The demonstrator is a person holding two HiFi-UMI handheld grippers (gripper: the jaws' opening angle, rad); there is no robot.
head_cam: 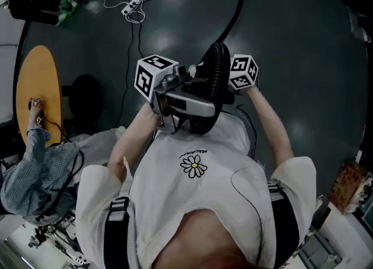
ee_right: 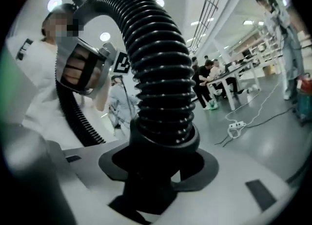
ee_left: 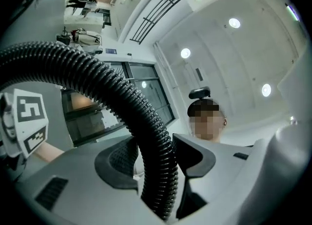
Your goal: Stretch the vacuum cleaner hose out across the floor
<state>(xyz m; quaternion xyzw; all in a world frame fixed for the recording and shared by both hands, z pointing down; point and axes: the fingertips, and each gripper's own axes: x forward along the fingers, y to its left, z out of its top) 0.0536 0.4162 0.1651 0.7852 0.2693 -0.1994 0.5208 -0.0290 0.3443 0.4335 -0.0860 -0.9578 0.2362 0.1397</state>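
Vacuum hose (head_cam: 214, 72): black, ribbed in close rings, with a smooth black cuff at the right claw (ee_right: 161, 170).
Left claw (ee_left: 153, 165): pale grey body, black pads, one finely ribbed.
Right claw: pale grey body, black pads.
Left marker cube (head_cam: 152, 76) and right marker cube (head_cam: 243, 72): white faces with black square codes.
T-shirt (head_cam: 175, 198): white.
Daisy print (head_cam: 194, 166): white petals, yellow centre.
Harness straps (head_cam: 116, 236): black with grey buckles.
Floor (head_cam: 291, 40): dark grey, glossy, with pale light spots.
Round desk (head_cam: 38, 81), far left: orange-yellow.
Seated person's shirt (head_cam: 29, 171), near left: fine blue-and-white check.
Power strip (head_cam: 132, 7), far: white, on a white cable.
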